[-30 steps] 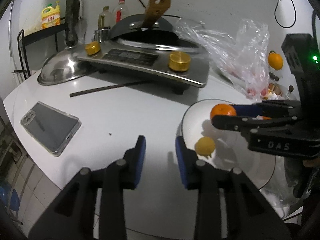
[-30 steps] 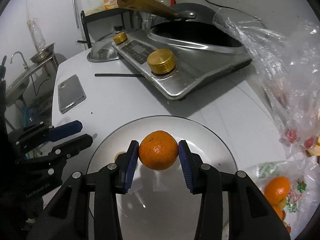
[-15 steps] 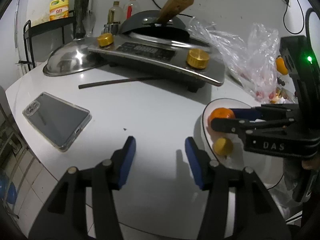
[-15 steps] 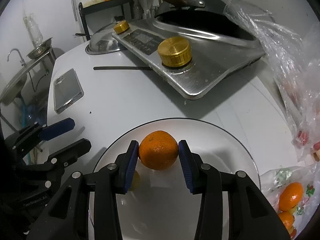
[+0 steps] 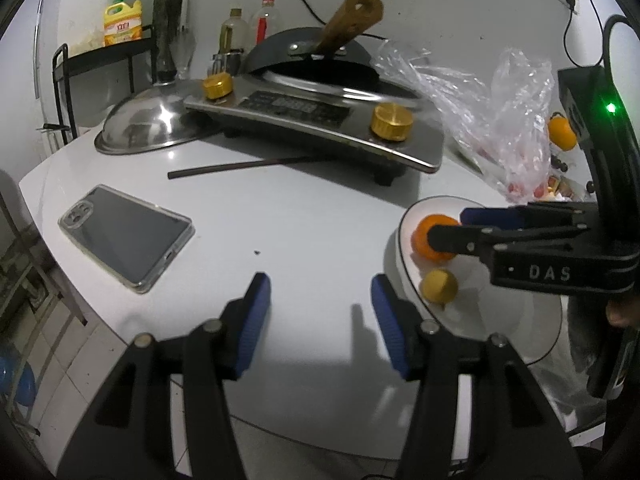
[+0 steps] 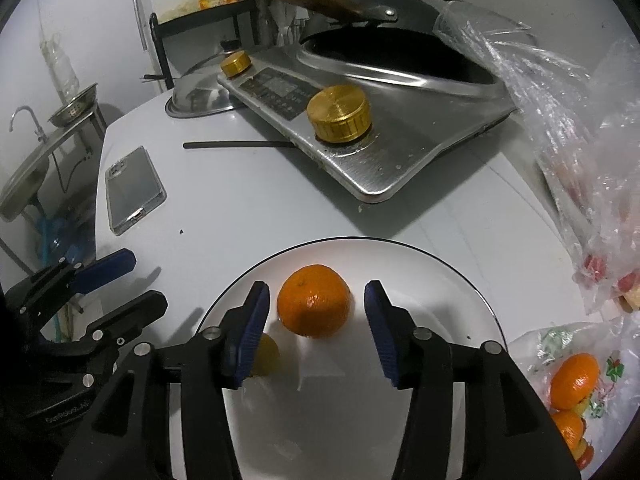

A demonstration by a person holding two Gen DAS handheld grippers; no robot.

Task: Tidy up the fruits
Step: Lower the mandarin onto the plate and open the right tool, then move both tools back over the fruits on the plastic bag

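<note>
An orange tangerine [image 6: 314, 301] lies on the white plate [image 6: 460, 280], between the blue pads of my right gripper [image 6: 316, 312]. Its jaws are opening and the pads stand clear of the fruit on both sides. A small yellow fruit [image 6: 267, 354] lies on the plate by the left finger, partly hidden. In the left wrist view the tangerine [image 5: 430, 236] and the yellow fruit [image 5: 440, 286] sit on the plate [image 5: 404, 240], with the right gripper [image 5: 448, 226] reaching in from the right. My left gripper [image 5: 320, 300] hangs open over bare table left of the plate, nothing between its fingers.
A steel cooker [image 6: 380, 152] with gold knobs and a wok stands behind the plate. A phone [image 5: 126, 236] and a dark stick [image 5: 240, 166] lie on the white table. A clear plastic bag [image 6: 568, 128] and a bag of tangerines [image 6: 572, 380] sit at the right.
My right gripper let go of the tangerine, which now rests on the plate between its spread pads. My left gripper's jaws have spread wider over the bare table.
</note>
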